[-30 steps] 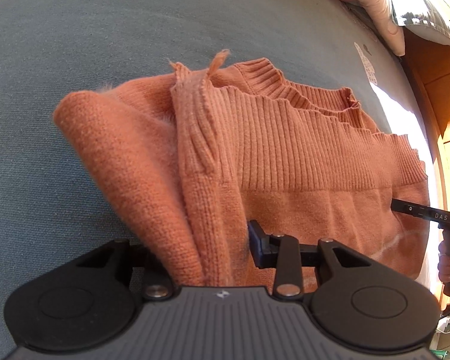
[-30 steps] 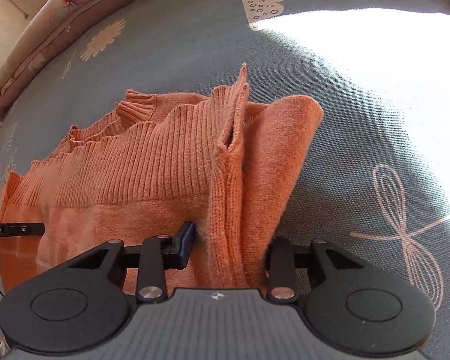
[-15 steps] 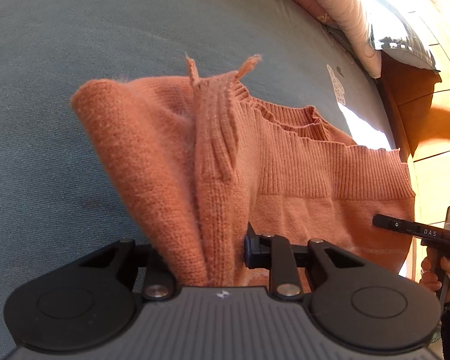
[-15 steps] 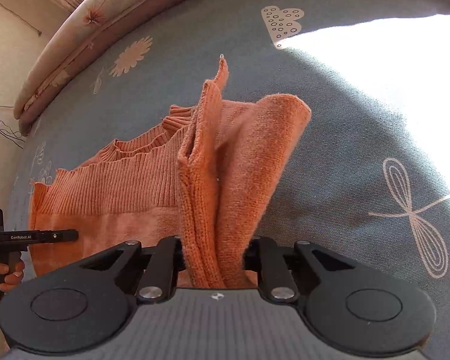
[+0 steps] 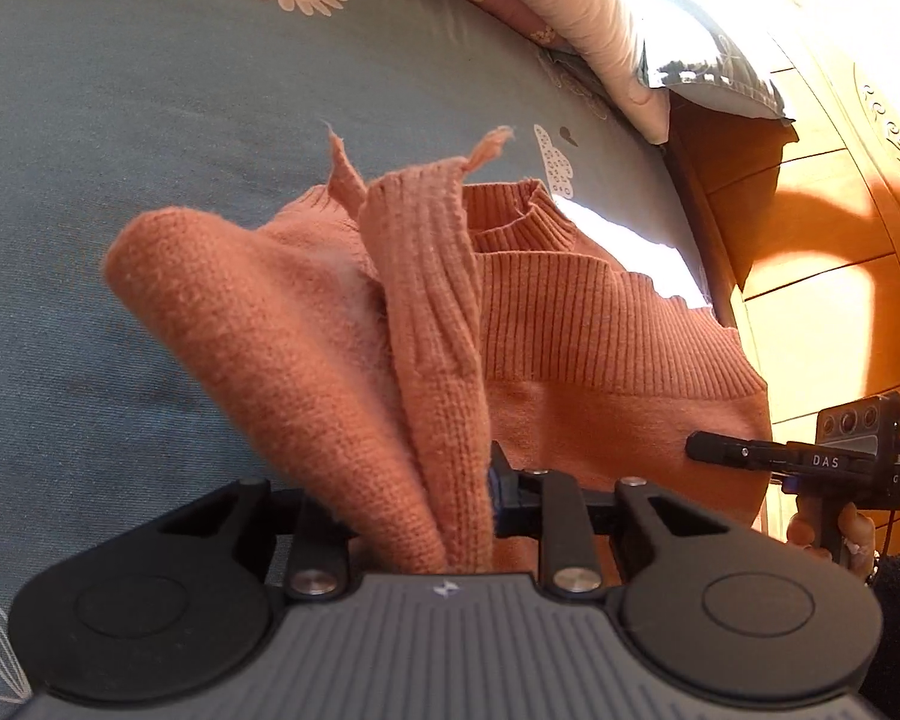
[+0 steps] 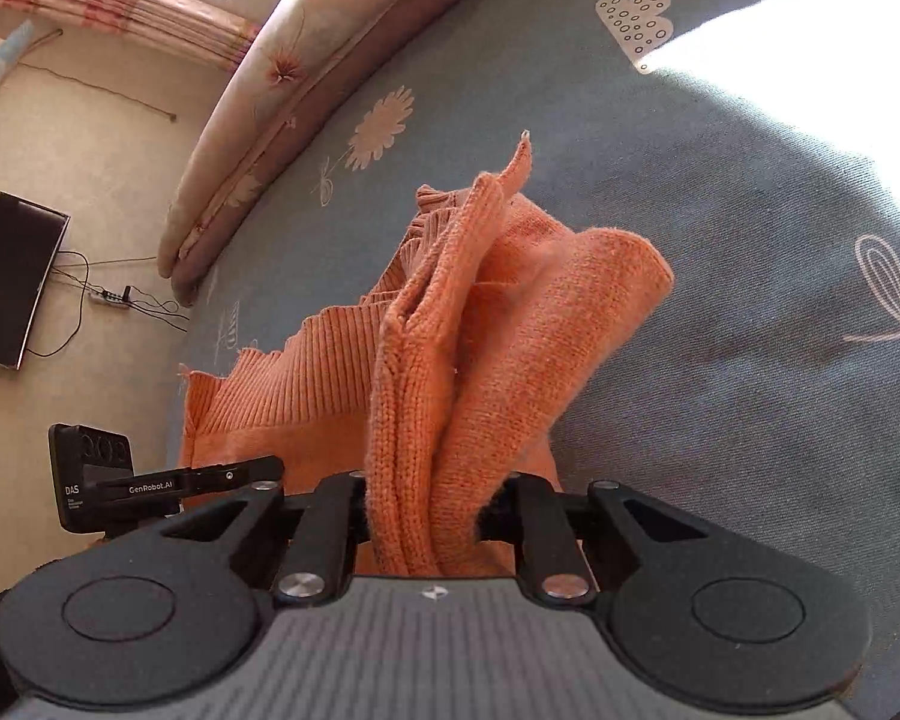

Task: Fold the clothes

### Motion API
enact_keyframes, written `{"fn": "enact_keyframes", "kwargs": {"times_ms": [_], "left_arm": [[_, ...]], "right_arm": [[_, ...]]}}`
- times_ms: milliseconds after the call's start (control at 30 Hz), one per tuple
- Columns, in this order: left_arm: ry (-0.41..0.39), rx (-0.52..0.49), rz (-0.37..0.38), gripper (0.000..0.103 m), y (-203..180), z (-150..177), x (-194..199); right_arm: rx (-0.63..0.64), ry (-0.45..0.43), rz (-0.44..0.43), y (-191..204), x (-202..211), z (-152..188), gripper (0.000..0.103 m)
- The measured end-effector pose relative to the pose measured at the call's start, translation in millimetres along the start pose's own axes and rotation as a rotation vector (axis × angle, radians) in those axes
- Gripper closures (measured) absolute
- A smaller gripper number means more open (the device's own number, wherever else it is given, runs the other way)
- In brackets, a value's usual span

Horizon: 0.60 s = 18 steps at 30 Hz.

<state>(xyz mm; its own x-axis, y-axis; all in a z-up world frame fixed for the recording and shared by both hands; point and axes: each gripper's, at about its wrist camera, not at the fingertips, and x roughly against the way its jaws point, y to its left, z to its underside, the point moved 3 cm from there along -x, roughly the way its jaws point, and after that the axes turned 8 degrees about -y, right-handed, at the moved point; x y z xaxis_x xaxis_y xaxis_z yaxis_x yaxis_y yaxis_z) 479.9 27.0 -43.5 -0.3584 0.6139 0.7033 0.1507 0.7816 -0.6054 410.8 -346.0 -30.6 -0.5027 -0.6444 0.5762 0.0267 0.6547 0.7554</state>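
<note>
Ahead of my left gripper (image 5: 426,516) the bunched sweater (image 5: 342,360) blocks the middle; bare bedspread (image 5: 120,150) lies open to the left. The quilt (image 5: 600,18) and headboard (image 5: 810,228) wall the far side. Past my right gripper (image 6: 426,516) open bedspread spreads rightward.

We cannot see the left gripper's fingers (image 5: 504,483) fully: the sweater (image 5: 330,372) bunched at six o'clock hides the pads; likewise the right fingers (image 6: 504,504).

light: harsh sun, blown glare | shadows: hard | edges: fisheye-warped | focus: sharp
</note>
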Motion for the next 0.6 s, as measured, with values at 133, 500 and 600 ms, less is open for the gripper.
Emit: {"fn": "enact_keyframes", "kwargs": {"times_ms": [133, 500, 600], "left_arm": [[0.009, 0.006, 0.053, 0.079, -17.6, 2.2, 1.5], [0.103, -0.053, 0.175, 0.080, -80.4, 28.3, -16.5], [0.132, -0.069, 0.211, 0.080, -102.5, 36.9, -27.5]], "right_arm": [[0.004, -0.004, -0.059, 17.8, 18.7, 8.9, 0.085], [-0.031, -0.003, -0.065, 36.2, 81.3, 46.5, 0.085], [-0.074, -0.029, -0.049, 30.0, 103.2, 56.4, 0.085]]}}
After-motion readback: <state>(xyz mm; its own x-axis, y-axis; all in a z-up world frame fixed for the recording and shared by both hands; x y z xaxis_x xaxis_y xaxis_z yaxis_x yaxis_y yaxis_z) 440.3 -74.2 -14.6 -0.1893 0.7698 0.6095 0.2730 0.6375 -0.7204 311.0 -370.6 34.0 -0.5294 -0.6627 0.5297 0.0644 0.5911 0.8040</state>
